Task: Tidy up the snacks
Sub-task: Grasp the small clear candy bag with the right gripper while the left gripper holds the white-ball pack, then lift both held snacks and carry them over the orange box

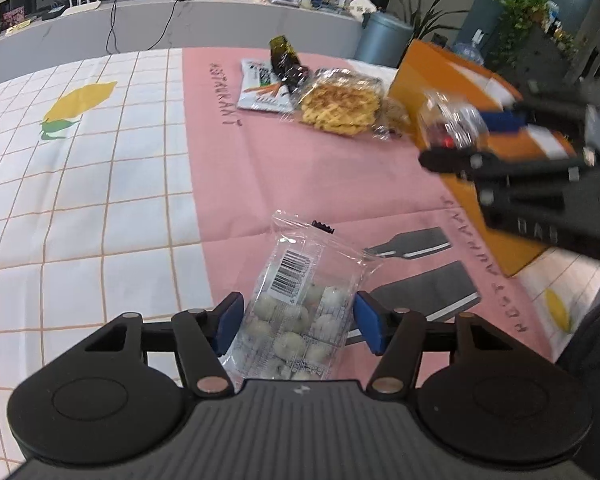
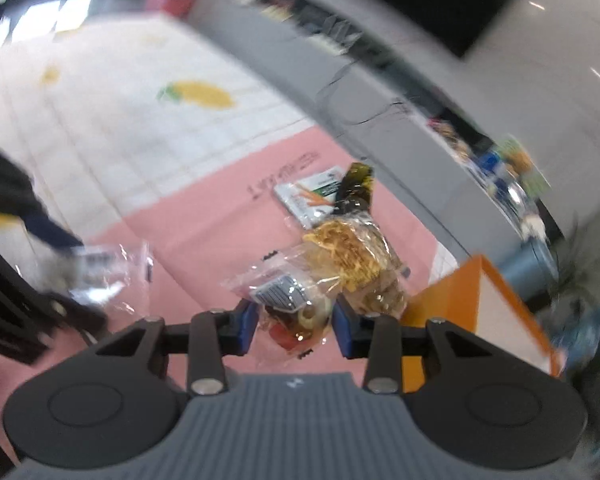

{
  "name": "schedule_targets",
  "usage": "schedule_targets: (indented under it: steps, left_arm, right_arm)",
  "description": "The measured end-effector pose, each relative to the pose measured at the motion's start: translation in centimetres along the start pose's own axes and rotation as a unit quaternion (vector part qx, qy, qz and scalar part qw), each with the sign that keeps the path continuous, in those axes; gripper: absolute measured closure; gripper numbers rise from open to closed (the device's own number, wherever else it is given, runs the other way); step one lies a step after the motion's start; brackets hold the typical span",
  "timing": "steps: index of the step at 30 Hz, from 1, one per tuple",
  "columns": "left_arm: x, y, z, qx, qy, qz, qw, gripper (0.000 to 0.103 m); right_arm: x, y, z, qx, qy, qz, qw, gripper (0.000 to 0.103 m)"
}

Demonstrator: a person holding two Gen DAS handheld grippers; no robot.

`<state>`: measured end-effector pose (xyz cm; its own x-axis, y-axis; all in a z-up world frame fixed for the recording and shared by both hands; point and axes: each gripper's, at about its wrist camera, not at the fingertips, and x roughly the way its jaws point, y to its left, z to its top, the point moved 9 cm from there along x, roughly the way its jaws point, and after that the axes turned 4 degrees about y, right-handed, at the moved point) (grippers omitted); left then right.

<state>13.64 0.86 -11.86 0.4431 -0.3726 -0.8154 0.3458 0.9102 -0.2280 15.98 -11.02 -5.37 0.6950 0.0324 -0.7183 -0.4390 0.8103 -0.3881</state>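
Right gripper [image 2: 294, 326] is clamped on a clear packet [image 2: 290, 308]; left gripper [image 1: 294, 326] is clamped on a bag [image 1: 296, 312]. Carry the packet level to the orange box [image 2: 480, 304] at lower right, then release.

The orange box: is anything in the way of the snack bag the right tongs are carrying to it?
Nothing visible is. The right tongs hold the snack bag in the air, right beside the orange box.

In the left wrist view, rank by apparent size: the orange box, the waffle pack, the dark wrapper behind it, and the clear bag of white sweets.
1. Orange box, though partly hidden.
2. Clear bag of white sweets, but it is nearest the camera, so unsure against the waffles.
3. Waffle pack.
4. Dark wrapper.
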Motion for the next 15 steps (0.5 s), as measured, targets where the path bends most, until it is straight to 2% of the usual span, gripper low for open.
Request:
schedule_targets:
  steps: [5, 10, 13, 15]
  left_arm:
    - [-0.5, -0.5, 0.1, 0.001, -0.012, -0.001, 0.9999, 0.036]
    - [0.9, -1.2, -0.5, 0.031, 0.005, 0.020, 0.9993, 0.035]
    - [1.9, -1.8, -1.0, 0.066, 0.021, 0.045, 0.9966, 0.028]
    - [2.4, -2.3, -1.3, 0.095, 0.026, 0.053, 0.9937, 0.011]
  right_arm:
    - [-0.4, -0.3, -3.6, 0.098, -0.033, 0.005, 0.995, 0.065]
    - [0.2, 0.7, -5.9, 0.102, -0.032, 0.016, 0.994, 0.065]
    - [-0.2, 1.0, -5.9, 0.103, -0.040, 0.026, 0.994, 0.065]
    - [-0.1, 0.9, -6.0, 0.105, -0.042, 0.032, 0.993, 0.065]
